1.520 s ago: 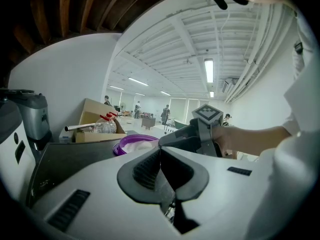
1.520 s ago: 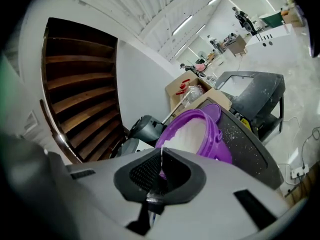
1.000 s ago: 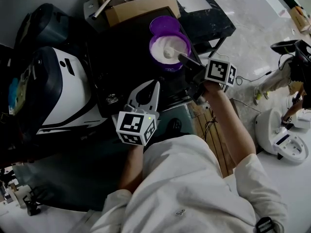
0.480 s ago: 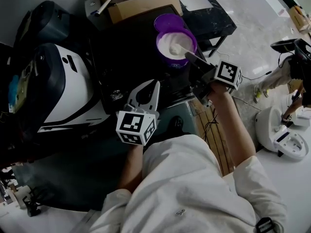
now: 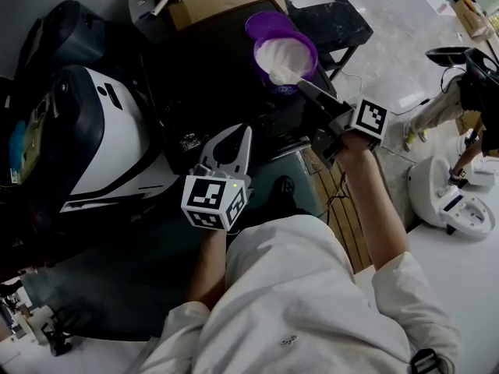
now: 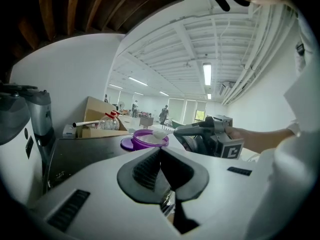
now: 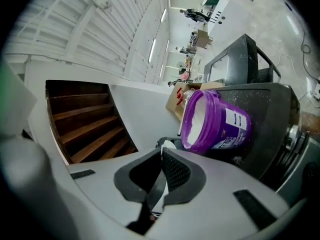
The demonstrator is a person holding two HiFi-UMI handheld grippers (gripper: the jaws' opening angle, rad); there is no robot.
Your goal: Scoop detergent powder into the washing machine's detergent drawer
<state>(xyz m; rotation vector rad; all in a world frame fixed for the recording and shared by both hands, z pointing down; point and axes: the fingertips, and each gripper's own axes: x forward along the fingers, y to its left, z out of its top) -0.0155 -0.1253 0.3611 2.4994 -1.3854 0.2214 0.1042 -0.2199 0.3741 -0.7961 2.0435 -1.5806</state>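
Right claw: clenched on the white scoop, whose bowl is at the tub's near rim.
Left claw: clenched, empty, well apart from the tub.
Detergent tub: purple, open, on the dark surface.

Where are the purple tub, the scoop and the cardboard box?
purple tub [image 7: 220, 126]: right gripper view, outer wall.
scoop [image 5: 284, 75]: head view, heaped bowl.
cardboard box [image 5: 226, 5]: head view, front wall.

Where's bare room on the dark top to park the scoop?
Bare: the dark top left of the purple tub, in front of the cardboard box. Crowded: right rear, where tub, lid and right claw with scoop bunch.
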